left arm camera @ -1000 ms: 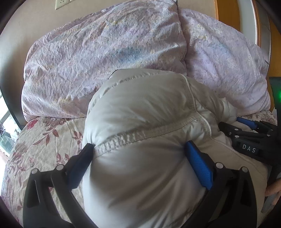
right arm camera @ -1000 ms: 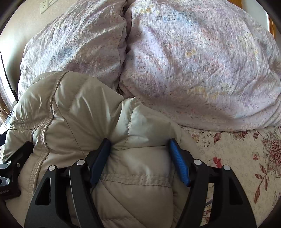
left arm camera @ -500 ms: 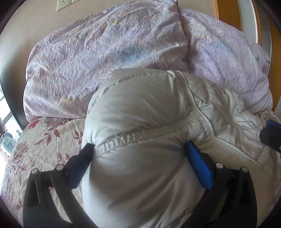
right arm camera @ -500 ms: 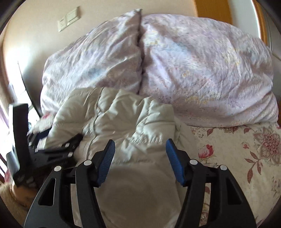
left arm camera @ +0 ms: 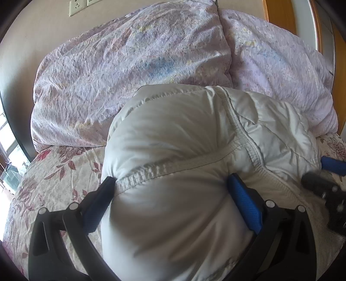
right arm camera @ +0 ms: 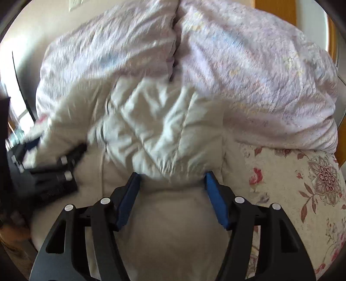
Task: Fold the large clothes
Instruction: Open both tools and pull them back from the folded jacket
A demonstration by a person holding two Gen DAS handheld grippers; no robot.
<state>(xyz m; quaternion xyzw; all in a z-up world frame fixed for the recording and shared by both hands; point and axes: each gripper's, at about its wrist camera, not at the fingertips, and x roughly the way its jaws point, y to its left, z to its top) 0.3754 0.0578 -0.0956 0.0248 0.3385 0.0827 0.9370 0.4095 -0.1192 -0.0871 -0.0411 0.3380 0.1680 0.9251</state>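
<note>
A puffy cream down jacket lies bunched on the floral bed sheet, against the pillows. My left gripper has its wide-set fingers pressed into a thick fold of the jacket at a stitched seam. The jacket also shows in the right wrist view. My right gripper stands open with jacket fabric lying between its fingers, which do not pinch it. The left gripper shows at the left of the right wrist view, and the right gripper shows at the right edge of the left wrist view.
Two large lilac pillows lie across the bed's head, right behind the jacket. A beige wall with sockets stands behind. Wooden trim is at the right. The floral sheet shows to the right of the jacket.
My right gripper let go of the jacket fold and drew back, then came in again low at the jacket's edge. The left gripper kept its hold and hardly moved.
</note>
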